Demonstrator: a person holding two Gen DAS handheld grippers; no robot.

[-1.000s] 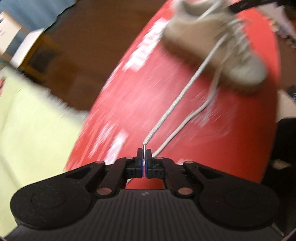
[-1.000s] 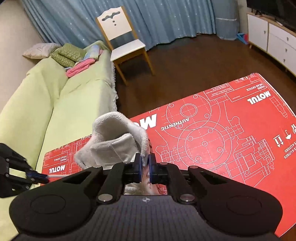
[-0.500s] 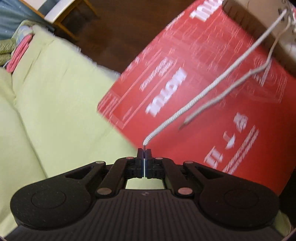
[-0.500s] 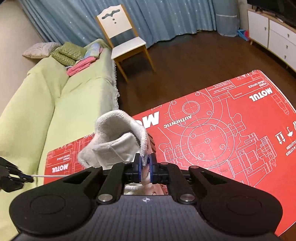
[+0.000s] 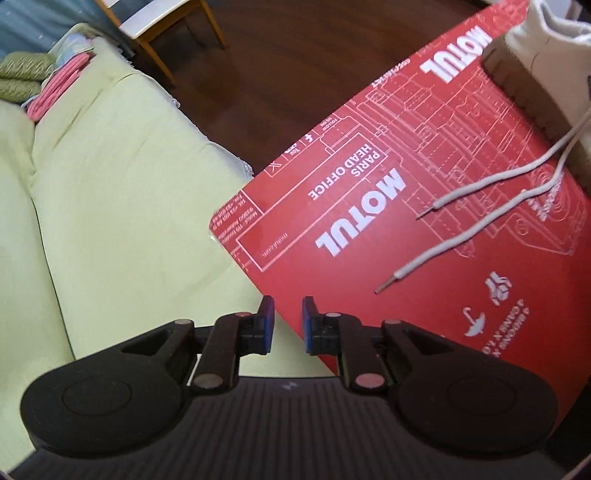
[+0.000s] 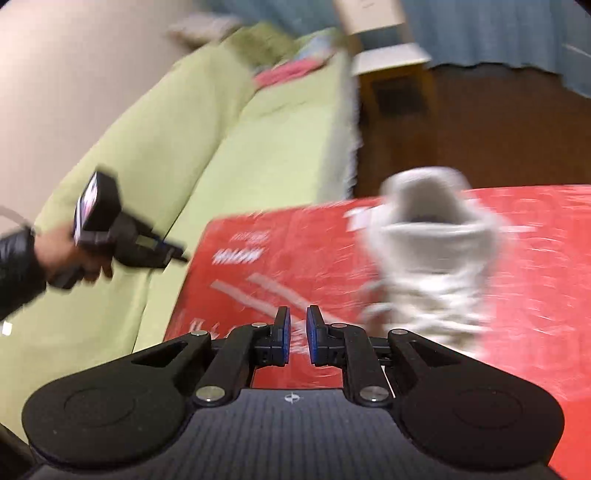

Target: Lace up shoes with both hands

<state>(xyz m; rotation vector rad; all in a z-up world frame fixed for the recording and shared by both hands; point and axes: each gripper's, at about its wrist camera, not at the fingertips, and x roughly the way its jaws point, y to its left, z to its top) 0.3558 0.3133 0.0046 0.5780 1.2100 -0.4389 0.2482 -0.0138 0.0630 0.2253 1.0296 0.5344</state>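
Note:
A beige shoe (image 5: 546,55) stands on the red printed mat (image 5: 369,155), at the top right of the left wrist view. Two white lace ends (image 5: 461,236) trail from it and lie loose on the mat. My left gripper (image 5: 284,325) hangs over the mat's corner by the sofa, its jaws opening with nothing between them. The right wrist view is blurred. There the shoe (image 6: 432,266) sits right of my right gripper (image 6: 298,332), whose jaws are opening with nothing in them. A hand (image 6: 70,262) holds the left gripper (image 6: 181,255) at the left.
A pale green sofa (image 5: 92,221) runs along the mat's left side, with folded cushions and pink cloth (image 5: 55,88) at its far end. A wooden chair (image 5: 166,29) stands on the dark wooden floor (image 5: 295,74) beyond the mat.
The left gripper opened and let go of the lace end, which now lies on the mat. The right gripper opened and swung left, away from the shoe's tongue.

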